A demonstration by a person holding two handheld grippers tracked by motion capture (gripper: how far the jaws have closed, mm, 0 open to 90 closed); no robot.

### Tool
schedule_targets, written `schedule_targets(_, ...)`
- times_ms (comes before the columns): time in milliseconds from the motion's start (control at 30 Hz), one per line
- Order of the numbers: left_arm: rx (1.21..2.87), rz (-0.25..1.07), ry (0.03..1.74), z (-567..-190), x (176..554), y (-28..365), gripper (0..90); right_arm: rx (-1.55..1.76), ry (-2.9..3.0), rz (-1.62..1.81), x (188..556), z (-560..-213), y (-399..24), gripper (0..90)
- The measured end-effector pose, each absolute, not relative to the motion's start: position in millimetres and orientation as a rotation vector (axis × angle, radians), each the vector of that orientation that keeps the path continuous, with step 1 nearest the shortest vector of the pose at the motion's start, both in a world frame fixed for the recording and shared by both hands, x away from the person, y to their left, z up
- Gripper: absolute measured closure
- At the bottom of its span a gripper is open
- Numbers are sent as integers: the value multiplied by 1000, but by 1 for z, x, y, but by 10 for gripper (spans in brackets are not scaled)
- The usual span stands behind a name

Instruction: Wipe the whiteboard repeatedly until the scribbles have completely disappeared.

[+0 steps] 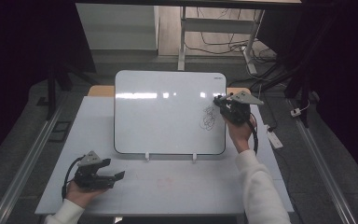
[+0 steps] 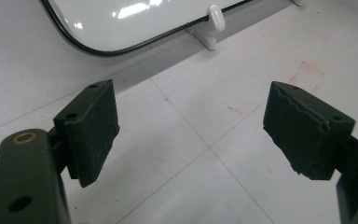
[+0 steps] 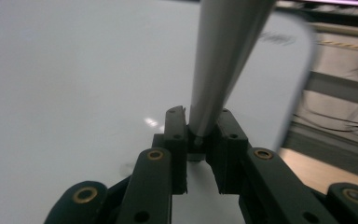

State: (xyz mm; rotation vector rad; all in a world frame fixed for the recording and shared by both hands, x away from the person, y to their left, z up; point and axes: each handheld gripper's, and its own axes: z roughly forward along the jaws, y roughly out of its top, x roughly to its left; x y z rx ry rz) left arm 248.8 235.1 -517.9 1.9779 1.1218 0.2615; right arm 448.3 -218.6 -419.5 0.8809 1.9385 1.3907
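A white whiteboard [image 1: 163, 116] stands tilted back on the white table [image 1: 177, 191], with a black scribble [image 1: 208, 117] near its right edge. My right gripper [image 1: 221, 102] is at the board's right side, just above the scribble, held by a hand in a white sleeve. In the right gripper view it [image 3: 199, 119] is shut on a grey marker [image 3: 223, 56] that points up toward the board [image 3: 74, 70]. My left gripper [image 1: 114, 169] rests at the table's front left, open. Its jaws [image 2: 191, 121] stand wide apart over bare tabletop, below the board's lower corner [image 2: 121, 18].
Two white clips [image 1: 146, 157] [image 1: 194, 157] hold the board's bottom edge; one of these clips [image 2: 216, 18] shows near my left gripper. Faint red marks [image 2: 307, 70] stain the table. A power strip [image 1: 274, 138] and cables lie on the floor at the right; desk legs stand behind.
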Motion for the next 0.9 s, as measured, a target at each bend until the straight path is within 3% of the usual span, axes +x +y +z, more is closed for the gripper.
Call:
schedule_targets(267,1981,265,1114,-517,248,234,188,941,1887,1376,457,-413,-227,776)
schedule_targets(467,1979,254,1121,-519,249,236,189,779,2014,1304,435,-429,-205,777)
schedule_targets(633,1981,260,1110,-517,248,233,189,938,1904,1382,446,-420,-220,777)
schedule_targets(800,1982,251,1119,-519,250,234,189,778,2023,1329,432,-433,-193,777)
schedule_targets(900,1981,256,1115,-518,248,234,188,863,1949,1356,438,-427,-205,777)
